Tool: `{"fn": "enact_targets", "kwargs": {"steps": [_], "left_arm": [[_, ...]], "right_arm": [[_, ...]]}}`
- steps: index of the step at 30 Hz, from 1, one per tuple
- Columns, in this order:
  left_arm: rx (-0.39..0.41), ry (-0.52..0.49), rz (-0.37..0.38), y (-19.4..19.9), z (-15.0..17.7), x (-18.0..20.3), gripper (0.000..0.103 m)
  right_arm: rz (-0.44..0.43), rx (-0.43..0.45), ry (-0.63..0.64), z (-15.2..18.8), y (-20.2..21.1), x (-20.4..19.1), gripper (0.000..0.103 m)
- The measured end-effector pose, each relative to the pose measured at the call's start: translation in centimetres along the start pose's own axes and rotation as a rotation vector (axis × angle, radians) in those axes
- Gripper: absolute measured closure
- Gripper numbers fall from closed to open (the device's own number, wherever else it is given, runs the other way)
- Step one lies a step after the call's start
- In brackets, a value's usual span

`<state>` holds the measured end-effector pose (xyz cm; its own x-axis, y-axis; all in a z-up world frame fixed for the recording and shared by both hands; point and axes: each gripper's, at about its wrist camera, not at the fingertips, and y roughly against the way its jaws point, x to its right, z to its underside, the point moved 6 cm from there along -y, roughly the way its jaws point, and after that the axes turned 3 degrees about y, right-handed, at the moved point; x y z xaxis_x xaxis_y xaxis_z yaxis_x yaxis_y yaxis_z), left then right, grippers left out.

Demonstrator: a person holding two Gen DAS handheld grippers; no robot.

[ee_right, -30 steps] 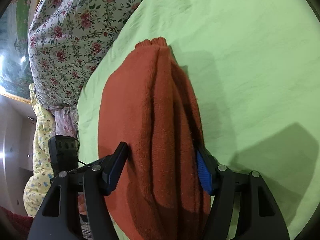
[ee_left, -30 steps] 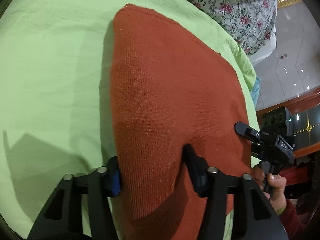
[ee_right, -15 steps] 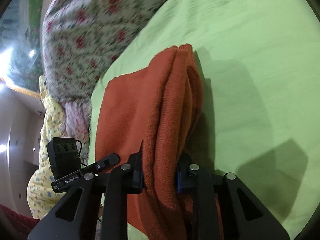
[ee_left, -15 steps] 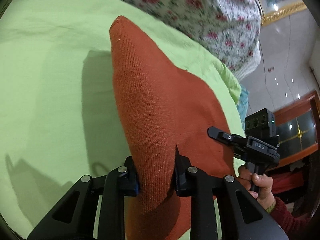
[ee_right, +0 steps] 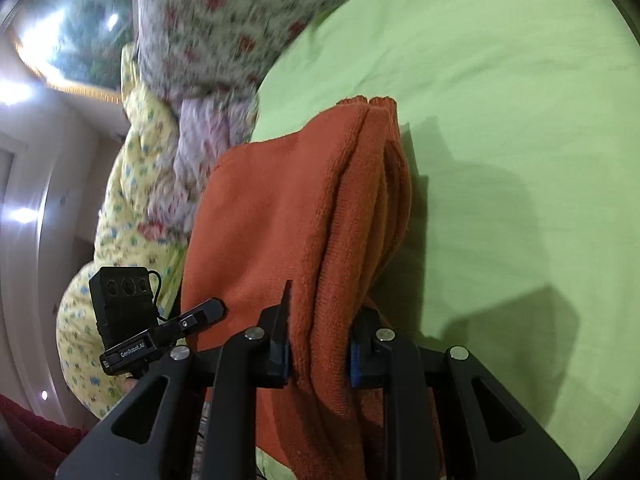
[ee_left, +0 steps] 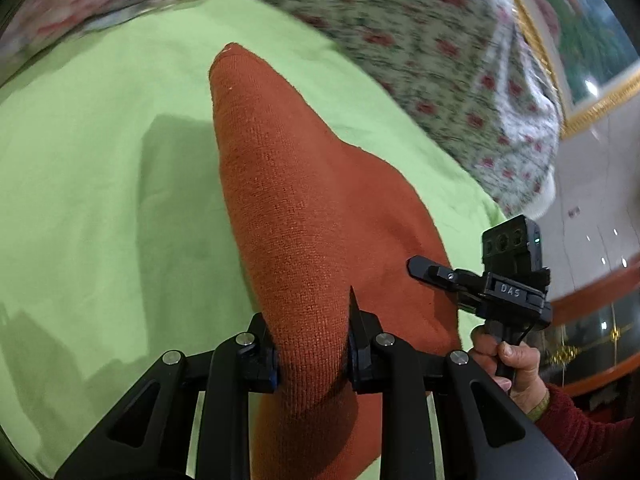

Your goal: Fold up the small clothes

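Rust-red knit garment [ee_left: 304, 216] hangs bunched between both clamped jaws, left gripper [ee_left: 310, 344] and right gripper [ee_right: 318, 340], above the green bedsheet [ee_left: 100, 184]; partly folded, final fold and laying flat remain.

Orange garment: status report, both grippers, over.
Left gripper shut on orange garment. Right gripper shut on its bunched layers. Garment held above green sheet. Nothing in the way.
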<state>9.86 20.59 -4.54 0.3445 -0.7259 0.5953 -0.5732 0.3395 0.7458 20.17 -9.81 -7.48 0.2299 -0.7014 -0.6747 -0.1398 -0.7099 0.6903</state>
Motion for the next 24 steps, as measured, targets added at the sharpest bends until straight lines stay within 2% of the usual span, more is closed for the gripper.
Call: {"fn": "enact_targets", "kwargs": {"steps": [4, 6, 11, 15, 19, 22, 23, 24], "left_arm": [[-0.016, 0.048, -0.029, -0.1, 1.2, -3.3, 0.077], [-0.025, 0.048, -0.051, -0.4, 1.6, -3.9, 0.073], [-0.039, 0.045, -0.085, -0.4, 1.3, -4.6, 0.063], [0.003, 0.05, -0.146, 0.2, -0.3, -5.1, 0.047], [0.051, 0.111, -0.154, 0.4, -2.8, -5.9, 0.047], [0.062, 0.146, -0.154, -0.5, -4.7, -6.9, 0.048], [0.064, 0.148, -0.171, -0.9, -5.3, -7.1, 0.05], [0.069, 0.14, -0.167, -1.1, -5.8, -7.0, 0.064]], "right_arm": [[0.036, -0.064, 0.017, 0.3, -3.9, -0.4, 0.08], [0.068, -0.068, 0.021, 0.3, -4.4, -0.1, 0.074], [0.129, -0.079, -0.016, 0.2, -4.0, 1.3, 0.054], [0.187, -0.035, 0.008, -1.0, -2.6, 0.7, 0.054], [0.204, 0.03, 0.04, -3.3, -1.7, -0.2, 0.054], [0.201, 0.014, 0.042, -4.7, -3.0, -0.3, 0.054], [0.204, 0.008, 0.045, -5.0, -3.5, -0.2, 0.058], [0.206, 0.0, 0.047, -5.2, -4.1, -0.1, 0.069]]}}
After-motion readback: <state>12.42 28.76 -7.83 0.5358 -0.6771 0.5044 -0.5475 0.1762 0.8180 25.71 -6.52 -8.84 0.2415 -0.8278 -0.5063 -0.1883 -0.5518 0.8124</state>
